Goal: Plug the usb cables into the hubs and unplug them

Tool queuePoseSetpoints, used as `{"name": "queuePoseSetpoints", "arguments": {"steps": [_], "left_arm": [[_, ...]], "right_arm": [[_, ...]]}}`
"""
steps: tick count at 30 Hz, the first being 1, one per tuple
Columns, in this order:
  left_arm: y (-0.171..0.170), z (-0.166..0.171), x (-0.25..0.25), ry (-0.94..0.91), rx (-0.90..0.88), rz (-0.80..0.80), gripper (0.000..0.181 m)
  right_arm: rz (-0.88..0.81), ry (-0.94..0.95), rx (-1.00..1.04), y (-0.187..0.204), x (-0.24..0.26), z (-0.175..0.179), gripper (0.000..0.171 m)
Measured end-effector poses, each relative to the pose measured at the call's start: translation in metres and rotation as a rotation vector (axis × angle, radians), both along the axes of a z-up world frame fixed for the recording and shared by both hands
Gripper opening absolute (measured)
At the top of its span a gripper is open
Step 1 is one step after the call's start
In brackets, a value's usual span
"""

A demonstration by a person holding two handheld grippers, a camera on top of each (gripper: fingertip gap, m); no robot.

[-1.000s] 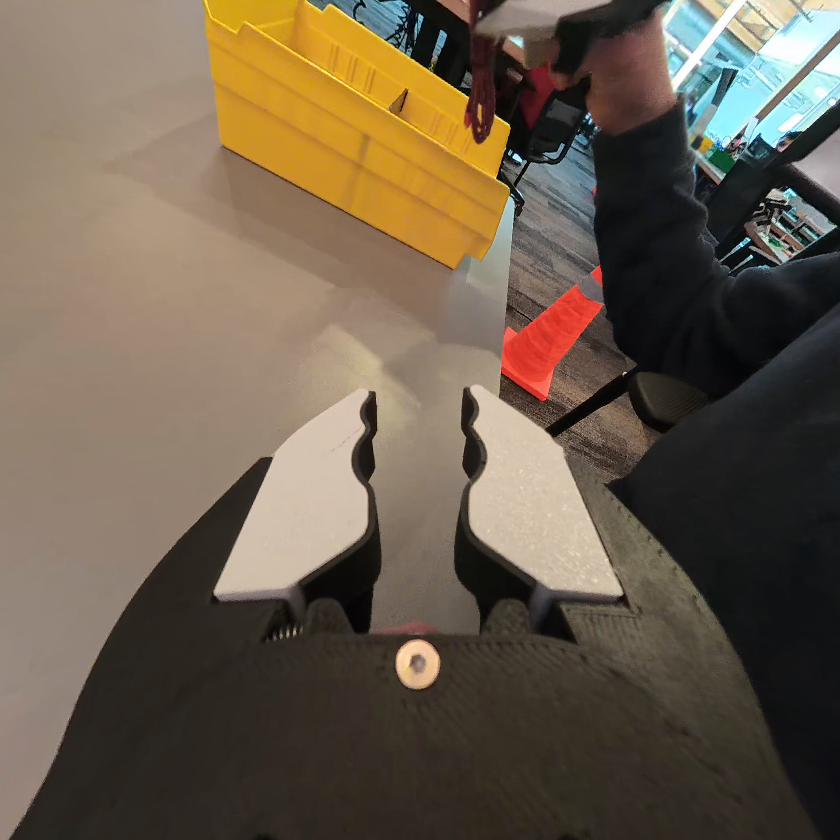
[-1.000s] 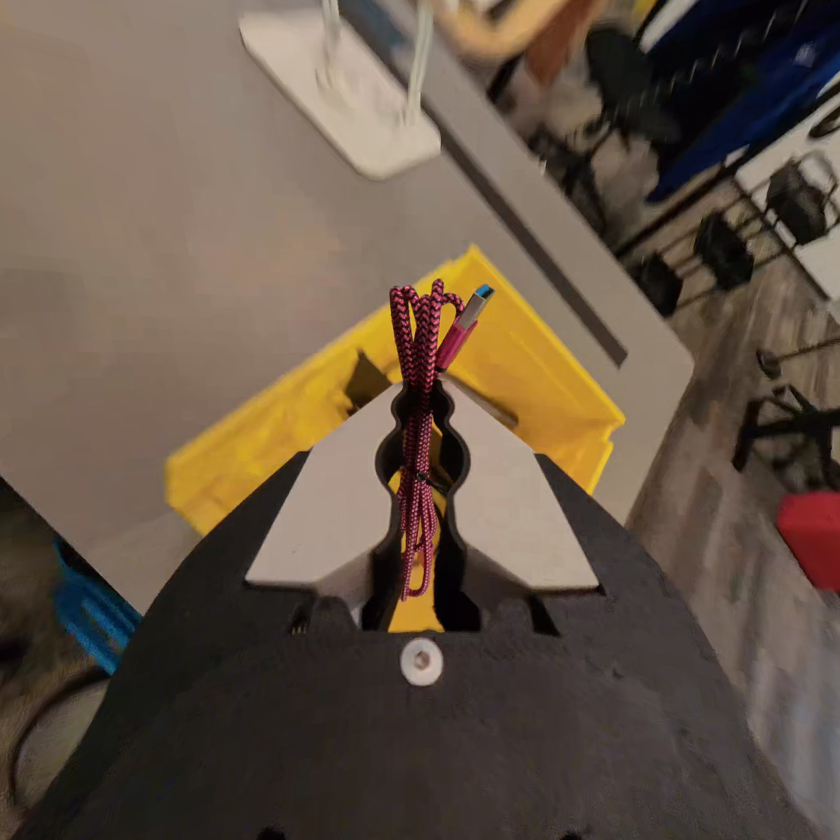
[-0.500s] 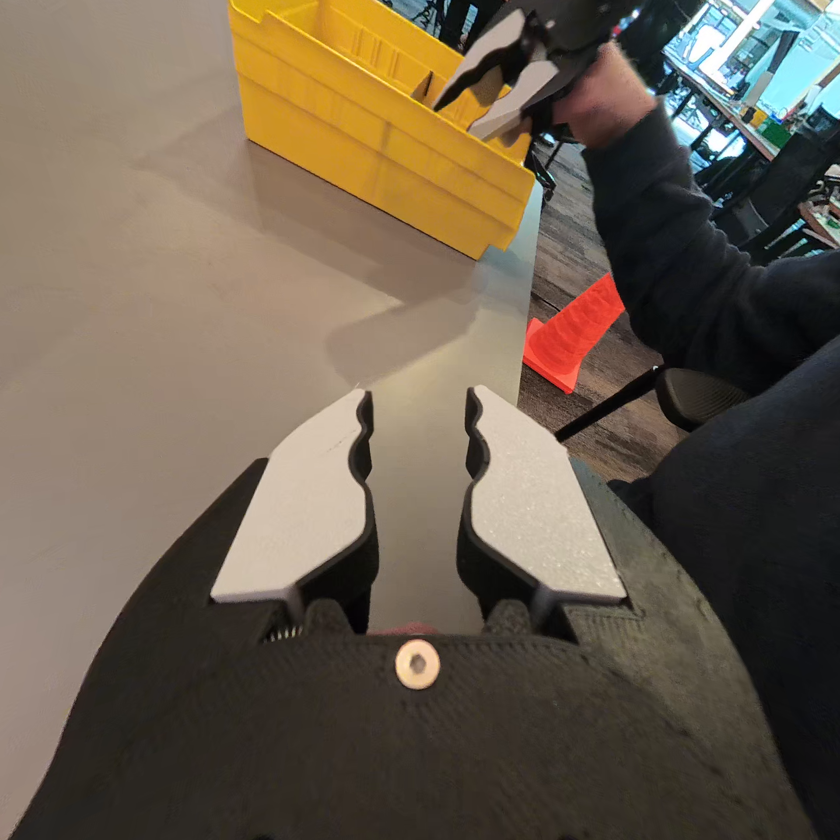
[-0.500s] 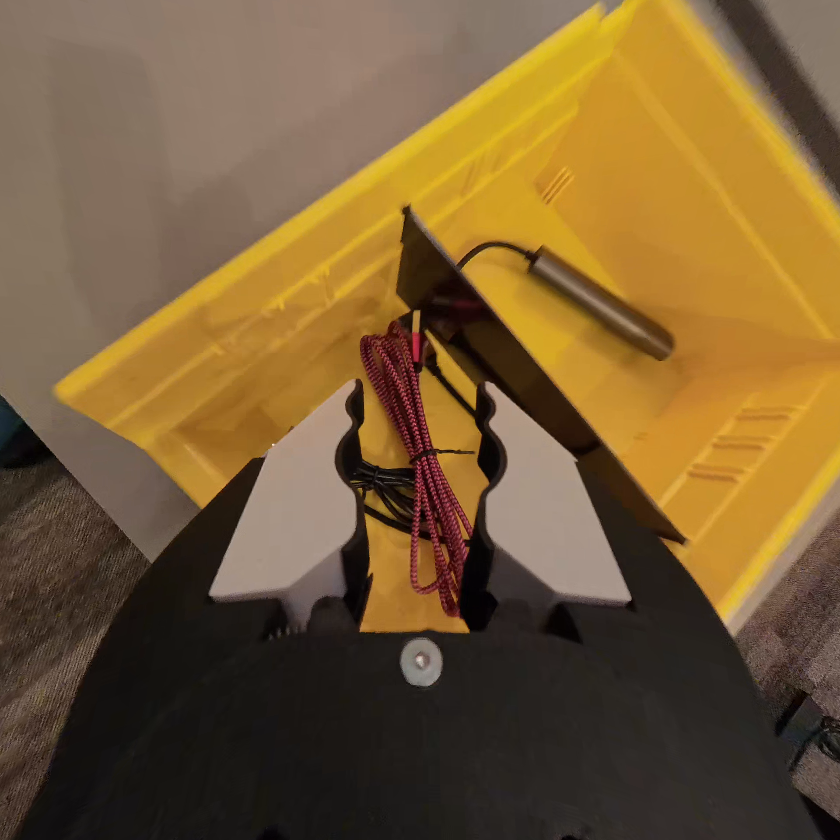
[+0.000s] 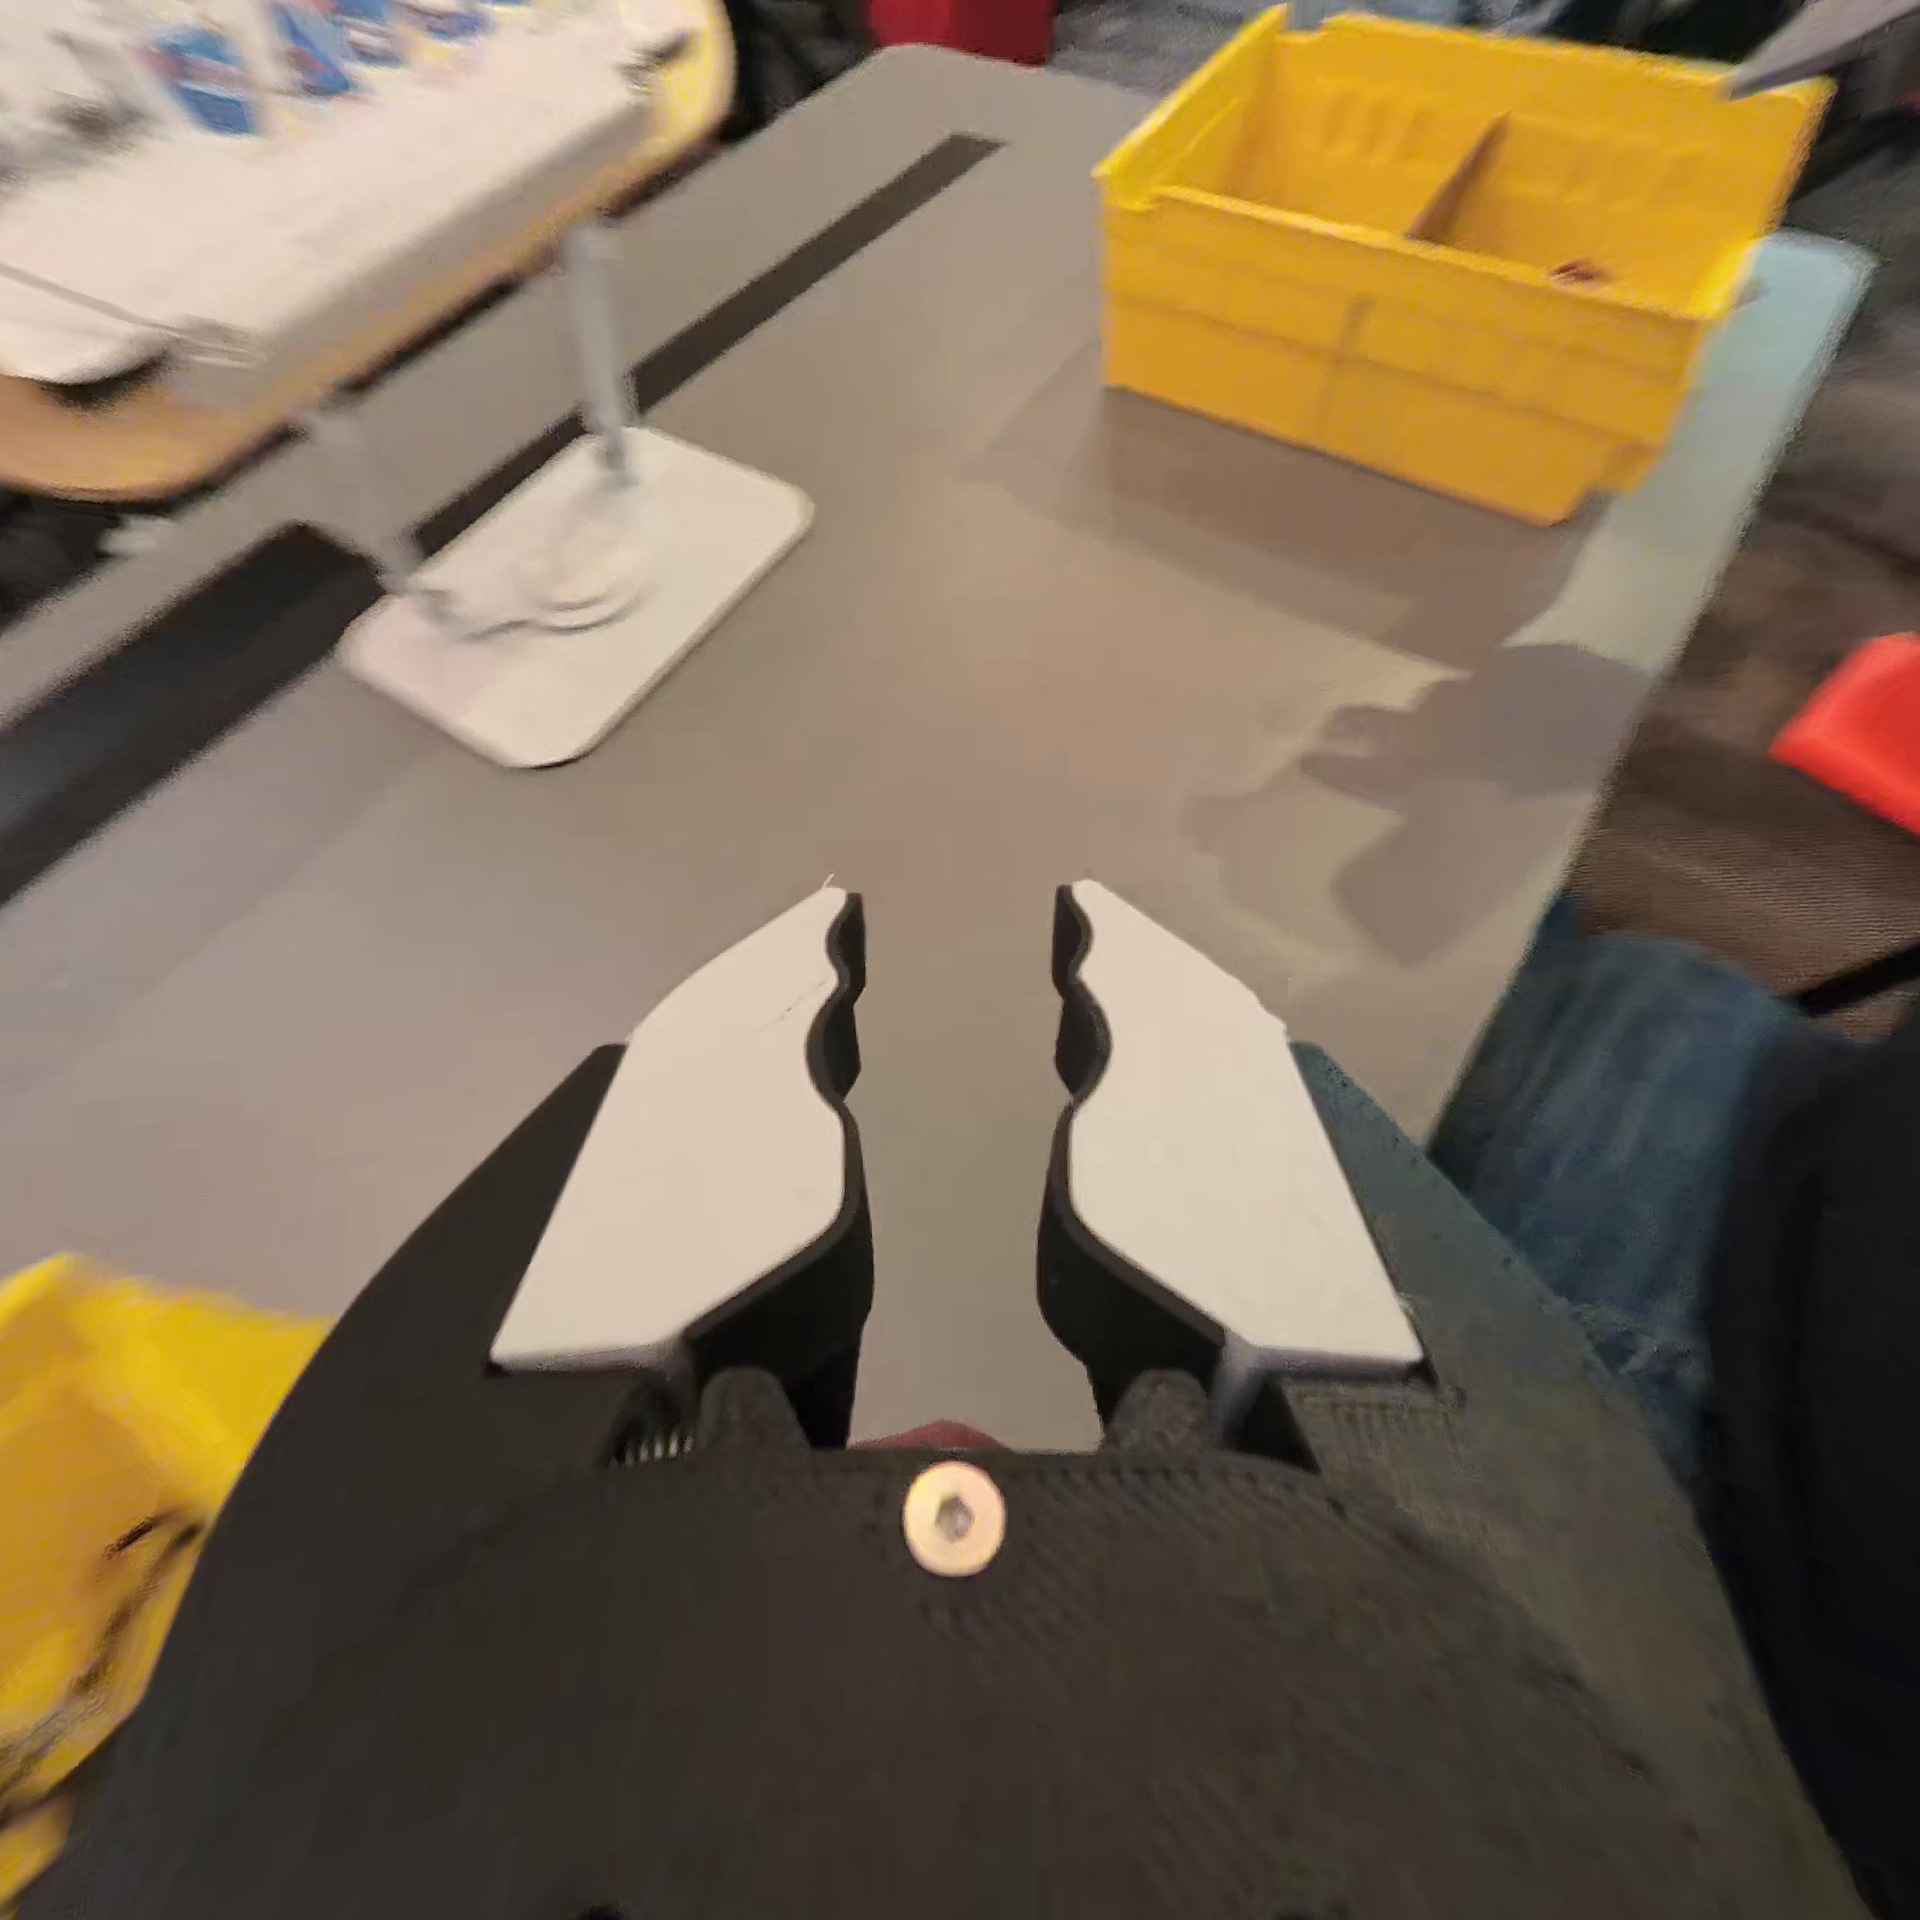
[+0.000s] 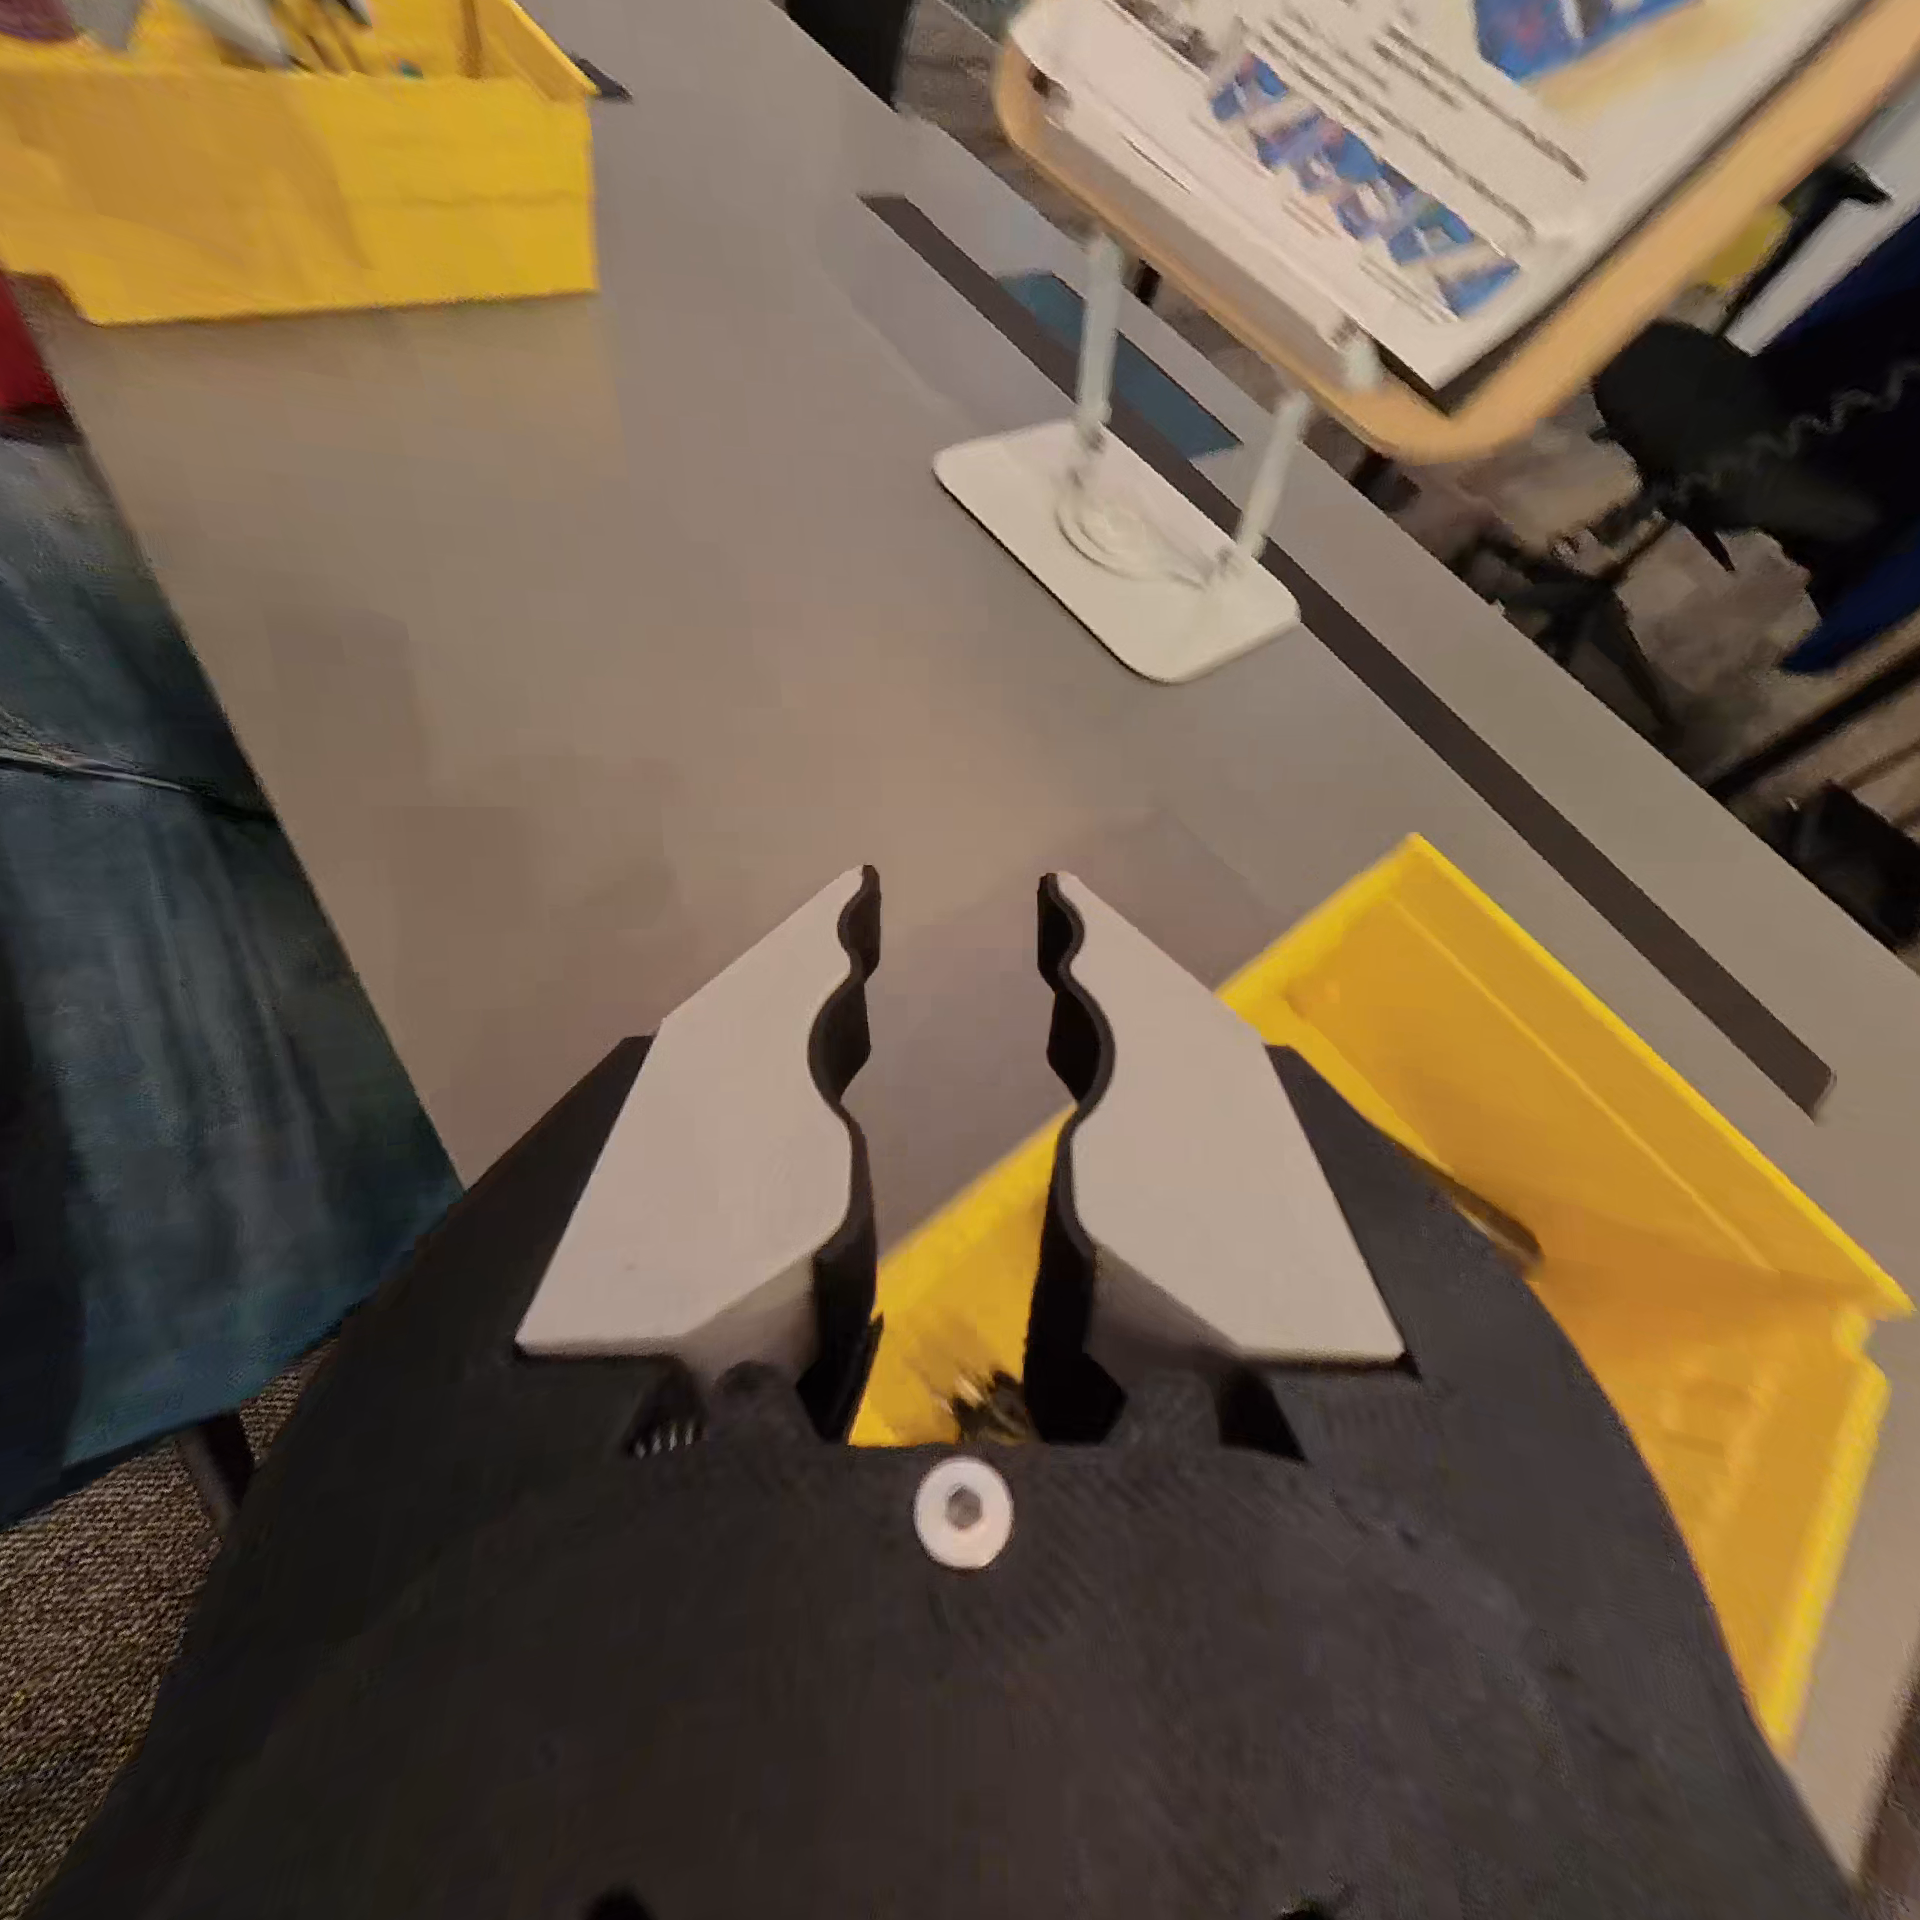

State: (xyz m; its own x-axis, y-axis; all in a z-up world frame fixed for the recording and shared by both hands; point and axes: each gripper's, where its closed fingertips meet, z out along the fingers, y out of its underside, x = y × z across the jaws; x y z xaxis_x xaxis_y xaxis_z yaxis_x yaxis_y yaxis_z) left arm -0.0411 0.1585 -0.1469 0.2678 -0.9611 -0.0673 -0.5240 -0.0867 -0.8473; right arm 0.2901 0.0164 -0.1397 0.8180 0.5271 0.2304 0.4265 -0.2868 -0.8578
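Yellow R bin (image 6: pixel 1558 1143): plastic, at 4 o'clock in the right wrist view, right under the R gripper. It's the likeliest home for the usb cables.
Usb cables: not clearly in view. A dark tangle (image 6: pixel 987 1392) shows inside the R bin through the slot btwn the fingers. Prob cable, can't tell for sure.
Hubs: none I can make out. A dark end pokes out by the gripper body at 4 o'clock, too hidden to name.
R gripper (image 6: pixel 958 899): jaws apart, nothing btwn them, tips over bare table beyond the bin's near wall.
L gripper (image 5: pixel 956 914): jaws also apart and empty, held above the table w/ the R bin at 1 o'clock, well apart.
Divider (image 5: pixel 1455 192): splits the R bin into 2 compartments, prob to keep cables and hubs sorted.
L bin (image 6: pixel 312 208): 2nd yellow bin at 11 o'clock in the right wrist view, at the table's other end, so 1 bin sits per hand.
Table (image 5: pixel 935 623): grey, the middle stretch btwn the 2 bins reads as the work zone.
Stand (image 6: pixel 1122 561): white base at 1 o'clock, propping a board of papers (image 6: pixel 1455 208), tilted toward the seat.
Stage (my read): nothing plugged anywhere in view. Both tools idle, so either a reset or a wrap-up.
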Motion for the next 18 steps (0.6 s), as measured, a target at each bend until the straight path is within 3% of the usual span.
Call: {"name": "queuePoseSetpoints", "arguments": {"steps": [4, 9, 14, 18], "left_arm": [[0.071, 0.022, -0.11, 0.242, 0.196, 0.287, 0.039], [0.132, 0.009, -0.206, 0.355, 0.125, 0.44, 0.039], [0.158, -0.059, -0.228, 0.556, -0.038, 0.343, 0.04], [0.168, -0.121, -0.233, 0.852, -0.027, 0.18, 0.043]], "right_arm": [[0.133, -0.003, 0.003, 0.011, -0.062, -0.002, 0.028], [0.286, 0.031, -0.032, 0.022, -0.132, -0.007, 0.03], [0.382, 0.032, -0.092, 0.03, -0.186, -0.021, 0.03], [0.431, 0.021, -0.14, 0.034, -0.216, -0.036, 0.03]]}}
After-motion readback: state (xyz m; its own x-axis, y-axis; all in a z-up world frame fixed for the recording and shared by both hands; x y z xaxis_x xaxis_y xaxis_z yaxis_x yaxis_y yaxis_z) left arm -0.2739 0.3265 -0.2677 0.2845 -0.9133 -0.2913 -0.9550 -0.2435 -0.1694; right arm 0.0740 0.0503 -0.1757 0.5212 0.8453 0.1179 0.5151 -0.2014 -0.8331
